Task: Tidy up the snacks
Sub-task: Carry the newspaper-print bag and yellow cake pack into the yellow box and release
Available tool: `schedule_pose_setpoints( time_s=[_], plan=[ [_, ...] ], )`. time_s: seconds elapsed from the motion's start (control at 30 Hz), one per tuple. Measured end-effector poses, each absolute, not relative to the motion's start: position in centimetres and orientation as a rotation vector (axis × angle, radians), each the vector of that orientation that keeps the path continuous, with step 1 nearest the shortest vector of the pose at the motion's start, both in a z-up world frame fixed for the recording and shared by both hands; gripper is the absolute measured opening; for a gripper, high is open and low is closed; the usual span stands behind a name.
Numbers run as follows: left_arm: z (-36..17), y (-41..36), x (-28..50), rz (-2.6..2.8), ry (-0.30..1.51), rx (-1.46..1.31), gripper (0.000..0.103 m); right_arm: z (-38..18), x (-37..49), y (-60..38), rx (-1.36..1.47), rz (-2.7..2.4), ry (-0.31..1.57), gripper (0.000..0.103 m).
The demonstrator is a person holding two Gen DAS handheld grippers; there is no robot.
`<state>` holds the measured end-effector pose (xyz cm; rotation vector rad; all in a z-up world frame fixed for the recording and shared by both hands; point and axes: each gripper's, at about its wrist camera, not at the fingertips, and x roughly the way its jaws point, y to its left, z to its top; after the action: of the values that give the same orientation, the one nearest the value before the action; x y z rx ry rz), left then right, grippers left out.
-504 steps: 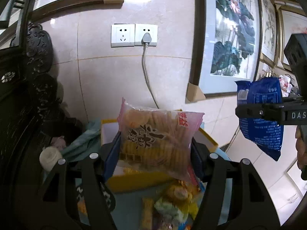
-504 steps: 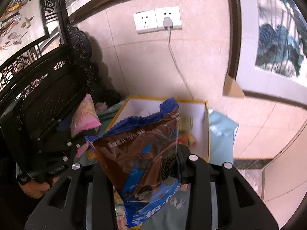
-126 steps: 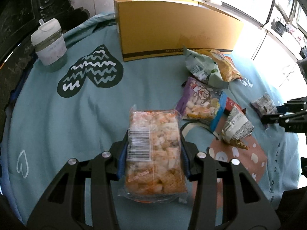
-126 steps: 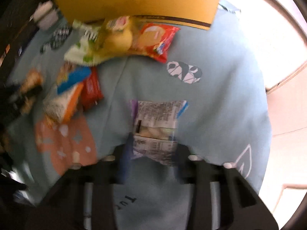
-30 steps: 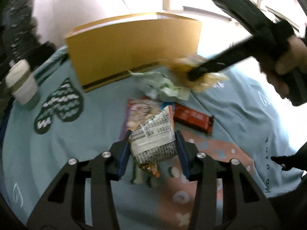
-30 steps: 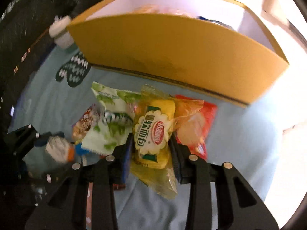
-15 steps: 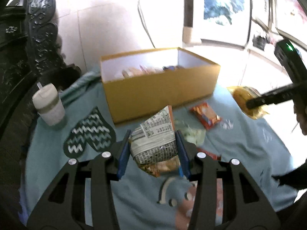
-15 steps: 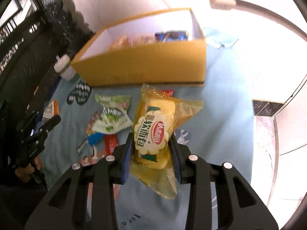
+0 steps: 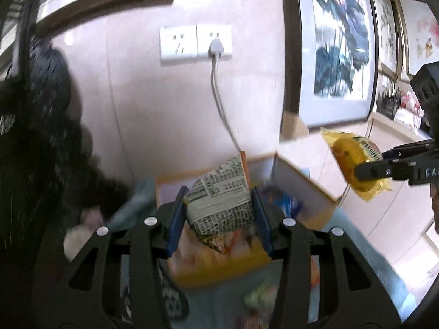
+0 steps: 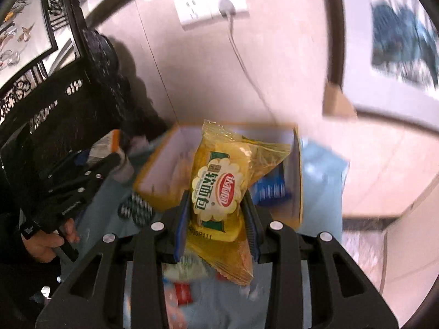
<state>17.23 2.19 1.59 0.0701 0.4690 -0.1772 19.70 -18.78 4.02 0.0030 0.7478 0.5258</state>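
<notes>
My left gripper (image 9: 218, 211) is shut on a silver printed snack packet (image 9: 222, 189) with an orange edge, held up over the near wall of the open yellow box (image 9: 301, 181). At the right of that view hangs the right gripper (image 9: 367, 170) with a yellow packet (image 9: 354, 150). In the right wrist view, my right gripper (image 10: 216, 203) is shut on the yellow bread packet (image 10: 219, 170) in front of the yellow box (image 10: 297, 175), which holds a blue packet (image 10: 269, 186). The left gripper (image 10: 109, 156) shows at the far left.
A wall socket (image 9: 196, 44) with a plugged-in cable is straight ahead, with framed paintings (image 9: 337, 49) to the right. Dark carved furniture (image 9: 33, 137) stands on the left. A white cup (image 9: 74, 241), a green packet (image 9: 258, 296) and a red packet (image 10: 182, 292) lie on the teal cloth (image 10: 321, 170).
Both grippers have risen with their packets and tilted up, so the wall fills the views. The box now lies low, right behind the held packets.
</notes>
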Motion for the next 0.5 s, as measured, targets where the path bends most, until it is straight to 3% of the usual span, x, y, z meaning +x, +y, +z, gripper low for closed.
schedule_pose_setpoints(
  time_s=[0.07, 0.1, 0.13, 0.17, 0.27, 0.5],
  plan=[
    [2.9, 1.9, 20.2, -0.165, 0.467, 0.088, 0.056, 5.2, 22.3, -17.6, -0.002, 0.523, 0.745, 0.037],
    [2.8, 1.8, 21.6, -0.154, 0.487, 0.094, 0.071, 5.2, 23.4, -17.3, -0.004, 0.519, 0.762, 0.042],
    [2.0, 1.9, 24.0, -0.132, 0.558, 0.093, 0.101, 4.5, 25.3, -16.7, -0.013, 0.501, 0.804, 0.054],
    [1.2, 2.0, 25.2, -0.119, 0.602, 0.09, 0.101, 3.0, 27.0, -16.2, -0.053, 0.439, 0.849, 0.081],
    [-3.9, 3.4, 27.9, -0.05, 0.842, 0.072, 0.101, -0.9, 27.9, -16.6, -0.082, 0.37, 0.939, 0.083],
    [-10.5, 4.0, 18.9, -0.162, 0.772, 0.041, 0.101, -9.5, 21.6, -19.0, -0.065, 0.378, 1.005, 0.083]
  ],
)
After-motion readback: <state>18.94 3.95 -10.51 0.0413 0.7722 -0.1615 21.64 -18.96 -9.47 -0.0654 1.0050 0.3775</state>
